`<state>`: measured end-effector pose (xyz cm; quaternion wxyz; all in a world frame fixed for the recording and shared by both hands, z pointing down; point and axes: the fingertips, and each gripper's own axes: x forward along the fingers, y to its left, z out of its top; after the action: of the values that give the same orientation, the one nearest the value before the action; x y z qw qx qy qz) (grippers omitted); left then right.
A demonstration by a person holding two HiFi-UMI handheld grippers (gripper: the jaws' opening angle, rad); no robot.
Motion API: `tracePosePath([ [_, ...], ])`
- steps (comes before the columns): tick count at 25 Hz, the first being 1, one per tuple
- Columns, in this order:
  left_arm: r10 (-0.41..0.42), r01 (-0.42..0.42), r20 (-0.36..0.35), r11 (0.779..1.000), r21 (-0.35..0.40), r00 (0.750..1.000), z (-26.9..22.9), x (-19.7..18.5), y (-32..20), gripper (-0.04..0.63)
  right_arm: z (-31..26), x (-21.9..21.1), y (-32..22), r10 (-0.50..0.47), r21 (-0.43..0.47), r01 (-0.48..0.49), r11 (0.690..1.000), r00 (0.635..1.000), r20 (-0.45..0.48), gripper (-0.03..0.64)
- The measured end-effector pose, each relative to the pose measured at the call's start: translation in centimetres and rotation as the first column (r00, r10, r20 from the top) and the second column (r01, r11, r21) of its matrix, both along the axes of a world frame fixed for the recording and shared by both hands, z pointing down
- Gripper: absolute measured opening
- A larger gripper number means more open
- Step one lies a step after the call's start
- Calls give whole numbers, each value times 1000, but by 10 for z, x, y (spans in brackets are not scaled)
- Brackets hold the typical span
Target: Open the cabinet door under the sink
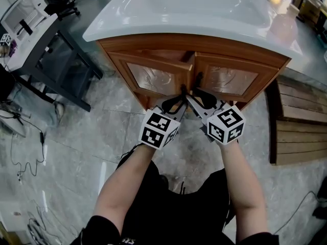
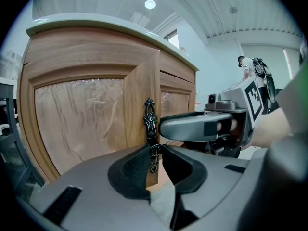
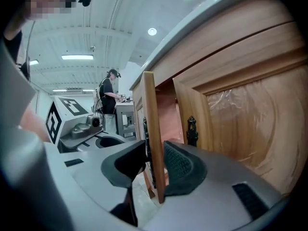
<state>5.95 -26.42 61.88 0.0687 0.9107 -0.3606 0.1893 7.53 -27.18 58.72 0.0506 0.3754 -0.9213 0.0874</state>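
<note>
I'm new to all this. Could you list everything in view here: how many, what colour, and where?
sink: one, white, on top of the cabinet
cabinet: one, brown wood, under the sink
left door: one, wood with clear panel, ajar
right door: one, same make, shut
left handle: one, dark metal, on left door's edge
right handle: one, dark metal, on right door
table: one, pale top, left of cabinet
planks: several, brown, right of cabinet
floor: grey
bystander: one, dark clothes, far behind
left gripper: grey, shut on left handle
right gripper: grey, open, astride left door's edge
arms: two, bare, bottom of head view
</note>
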Motion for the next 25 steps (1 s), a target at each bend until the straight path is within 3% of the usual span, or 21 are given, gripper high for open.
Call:
tracePosePath([
  [10,16,-16,1,1000,-2,1000,0,-3,6,87,-1,-13,-1,-50,9,50,999,999,-3,124],
  [18,63,-63,13,998,2,998,-1,-17,30,92,-1,-26,28,-133,19,134,991,990,-52,110],
  [25,44,-44,32,999,2,999,0,-36,53,92,-1,-42,56,-185,2,185,983,981,-51,95],
])
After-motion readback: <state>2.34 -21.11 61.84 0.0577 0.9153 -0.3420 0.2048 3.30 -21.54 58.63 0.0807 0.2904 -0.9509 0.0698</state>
